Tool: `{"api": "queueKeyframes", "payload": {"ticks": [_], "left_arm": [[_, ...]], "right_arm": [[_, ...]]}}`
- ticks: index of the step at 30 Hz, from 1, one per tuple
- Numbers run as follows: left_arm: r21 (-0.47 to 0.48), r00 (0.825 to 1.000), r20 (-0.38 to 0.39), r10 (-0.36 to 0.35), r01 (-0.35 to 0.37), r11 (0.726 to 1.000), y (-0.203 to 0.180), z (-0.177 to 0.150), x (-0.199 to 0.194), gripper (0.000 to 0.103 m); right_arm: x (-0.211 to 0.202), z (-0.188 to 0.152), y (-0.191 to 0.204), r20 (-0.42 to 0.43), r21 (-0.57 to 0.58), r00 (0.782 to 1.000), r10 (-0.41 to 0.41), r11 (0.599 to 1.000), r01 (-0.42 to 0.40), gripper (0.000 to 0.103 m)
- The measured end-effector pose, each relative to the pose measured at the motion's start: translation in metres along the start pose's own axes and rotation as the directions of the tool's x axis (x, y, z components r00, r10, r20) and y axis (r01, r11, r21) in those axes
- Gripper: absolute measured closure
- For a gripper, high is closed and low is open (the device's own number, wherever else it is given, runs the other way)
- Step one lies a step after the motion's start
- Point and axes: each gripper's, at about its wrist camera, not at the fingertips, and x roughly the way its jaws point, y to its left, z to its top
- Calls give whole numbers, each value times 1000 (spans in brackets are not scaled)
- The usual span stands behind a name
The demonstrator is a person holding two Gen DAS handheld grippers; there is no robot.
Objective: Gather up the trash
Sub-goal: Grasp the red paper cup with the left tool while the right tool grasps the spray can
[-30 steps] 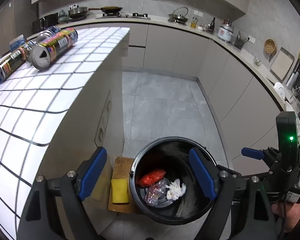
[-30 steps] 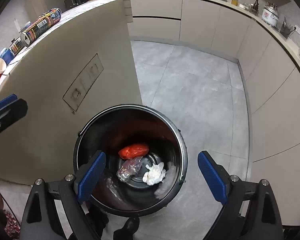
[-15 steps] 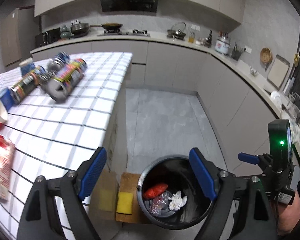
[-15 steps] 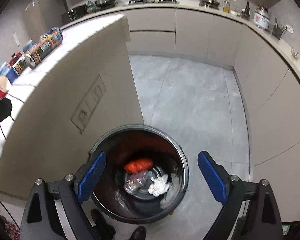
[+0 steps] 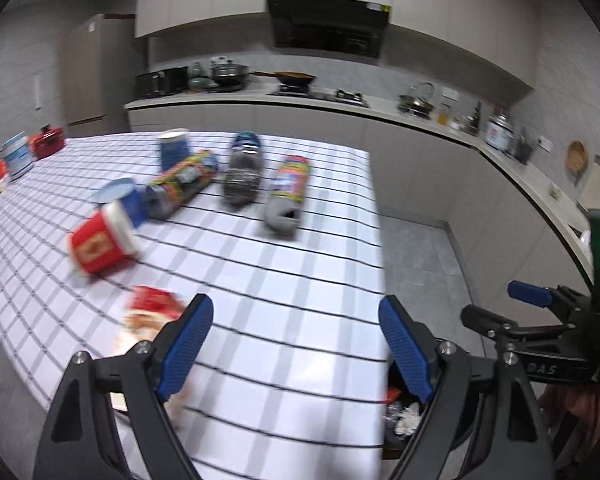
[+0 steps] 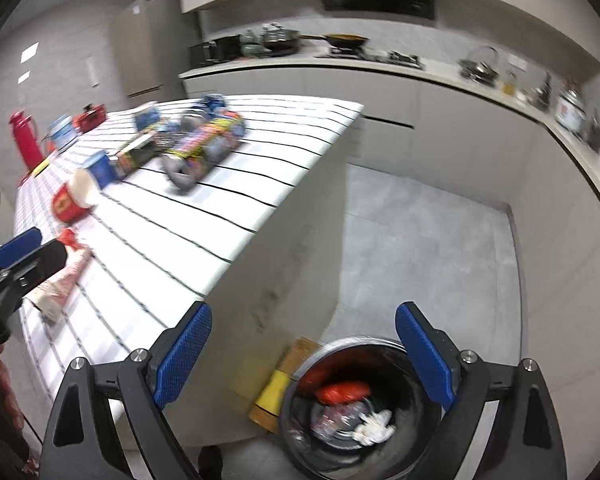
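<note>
Trash lies on the white gridded counter (image 5: 308, 264): several tall cans on their sides, the nearest one (image 5: 287, 196) colourful, a red paper cup (image 5: 100, 242) tipped over, a blue cup (image 5: 174, 150), and a red snack bag (image 5: 150, 314) by my left finger. My left gripper (image 5: 296, 348) hangs open and empty above the counter's near edge. My right gripper (image 6: 304, 354) is open and empty over the floor beside the counter, above the black trash bin (image 6: 364, 412), which holds a red wrapper, clear plastic and white tissue. The bin (image 5: 404, 412) peeks past the counter corner.
A yellow sponge on a cardboard piece (image 6: 278, 390) lies on the floor by the bin. A red thermos (image 6: 24, 140) and containers stand at the counter's far end. Kitchen worktops with pans and a kettle (image 5: 416, 100) run along the back and right walls. Grey floor (image 6: 420, 248) lies between.
Both grippers rose and tilted up from over the bin; the left view now looks across the counter's trash, and the bin slid to the bottom of both views. Jaws stayed open.
</note>
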Motion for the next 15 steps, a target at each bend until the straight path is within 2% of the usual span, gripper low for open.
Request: {"api": "queueKeyframes", "payload": {"ticks": [9,15], "left_arm": [[-66,998,-18,64,-65,996,124,5,6,17],[-50,997,-30,66,-67,997,184,17,25,17]], "right_arm": [[26,29,108,7,-61,1000,0,998,0,8],[51,58,144,6,-5,1000,-28,1000,28,9]]}}
